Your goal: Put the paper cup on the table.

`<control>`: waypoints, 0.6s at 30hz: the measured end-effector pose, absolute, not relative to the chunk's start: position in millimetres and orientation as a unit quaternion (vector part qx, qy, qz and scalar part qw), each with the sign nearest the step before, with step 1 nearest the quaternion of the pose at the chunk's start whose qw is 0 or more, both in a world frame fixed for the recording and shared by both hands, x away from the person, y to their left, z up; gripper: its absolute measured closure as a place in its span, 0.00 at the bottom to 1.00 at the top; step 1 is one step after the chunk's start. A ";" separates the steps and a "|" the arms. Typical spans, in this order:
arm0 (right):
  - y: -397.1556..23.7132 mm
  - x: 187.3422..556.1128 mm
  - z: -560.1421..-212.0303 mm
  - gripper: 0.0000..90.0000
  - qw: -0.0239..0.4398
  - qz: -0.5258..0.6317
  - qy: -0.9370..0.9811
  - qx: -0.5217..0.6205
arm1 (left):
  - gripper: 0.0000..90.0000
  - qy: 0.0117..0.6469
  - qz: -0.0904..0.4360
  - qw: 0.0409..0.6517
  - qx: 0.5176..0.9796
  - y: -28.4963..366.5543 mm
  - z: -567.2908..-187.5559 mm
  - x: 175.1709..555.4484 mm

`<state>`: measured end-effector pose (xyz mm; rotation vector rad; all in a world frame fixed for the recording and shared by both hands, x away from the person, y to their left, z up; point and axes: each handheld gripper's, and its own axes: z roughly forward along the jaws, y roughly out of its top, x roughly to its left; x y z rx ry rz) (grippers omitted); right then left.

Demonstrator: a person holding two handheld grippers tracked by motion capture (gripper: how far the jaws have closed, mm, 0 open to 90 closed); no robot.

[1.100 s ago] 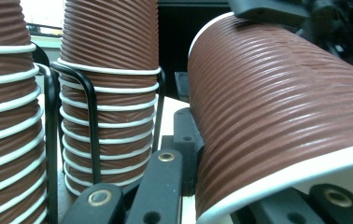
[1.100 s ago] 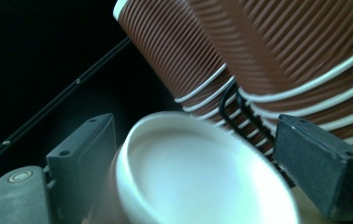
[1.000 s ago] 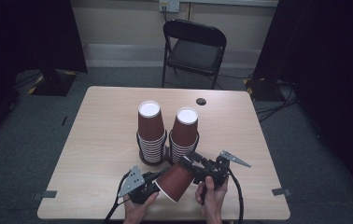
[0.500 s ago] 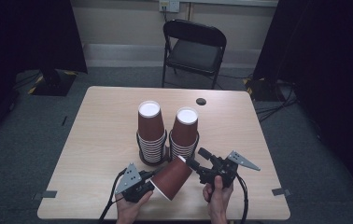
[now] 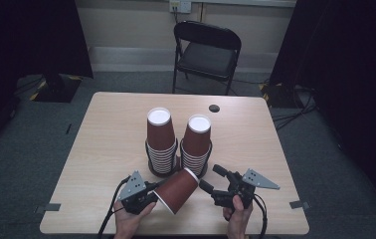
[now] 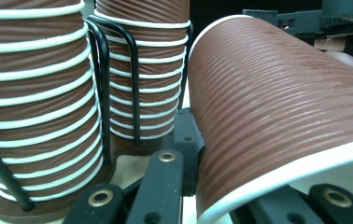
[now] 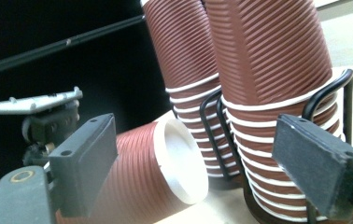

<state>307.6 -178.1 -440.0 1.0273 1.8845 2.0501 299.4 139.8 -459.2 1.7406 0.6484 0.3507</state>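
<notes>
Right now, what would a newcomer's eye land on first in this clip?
Two tall stacks of upside-down brown paper cups stand side by side in a black wire holder at the table's middle. In front of them the left gripper holds a single brown cup tilted on its side by the rim, its white base pointing at the right gripper, whose jaws stand open nearby.

A brown ribbed paper cup [image 5: 177,190] with a white rim and white base lies tilted on its side at lower centre of the high view, base pointing up-right toward two stacks [image 5: 179,142] of like cups standing upside-down mid-frame.
</notes>
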 end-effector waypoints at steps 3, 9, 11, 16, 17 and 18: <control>-177.2 305.9 -440.5 0.16 0.098 0.684 0.644 0.328 | 0.96 0.278 0.154 0.582 0.748 141.1 -455.5 300.0; -173.1 298.7 -445.1 0.14 0.184 0.663 0.664 0.293 | 0.96 0.282 0.146 0.575 0.754 145.3 -452.7 304.4; -170.7 298.5 -450.4 0.13 0.203 0.655 0.667 0.291 | 0.96 0.286 0.141 0.571 0.756 146.7 -452.2 306.5; -166.1 297.5 -458.3 0.15 0.209 0.632 0.690 0.284 | 0.96 0.298 0.121 0.560 0.763 150.4 -449.0 313.3; -166.1 297.5 -458.3 0.15 0.209 0.632 0.690 0.284 | 0.96 0.300 0.114 0.561 0.763 150.6 -447.9 314.1; -165.3 296.8 -458.9 0.15 0.216 0.628 0.694 0.280 | 0.96 0.299 0.115 0.558 0.765 150.8 -446.0 314.9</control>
